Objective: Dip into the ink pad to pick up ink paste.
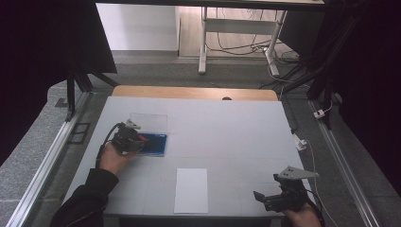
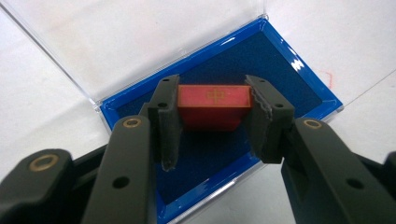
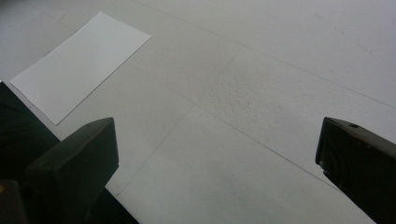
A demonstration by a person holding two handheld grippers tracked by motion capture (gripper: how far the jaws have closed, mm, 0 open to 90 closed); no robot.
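Note:
A blue-lined case (image 2: 289,70) with a clear hinged lid (image 2: 140,37) lies open on the white table (image 1: 227,127). In the left gripper view a red block (image 2: 212,105) with a gold mark on its top sits between the pads, just over the blue lining, and my left gripper (image 2: 212,121) is shut on it. In the high view that left gripper (image 1: 137,139) is at the case (image 1: 158,144), left of the table's middle. My right gripper (image 1: 265,198) is held near the front right edge, jaws wide apart with nothing between them; its own view has the right gripper (image 3: 215,154) over bare table.
A white paper sheet (image 1: 191,189) lies at the front middle of the table, also seen as the sheet (image 3: 79,65) in the right gripper view. A wooden board edge (image 1: 194,92) runs along the far side. Metal rails (image 1: 47,156) flank the table.

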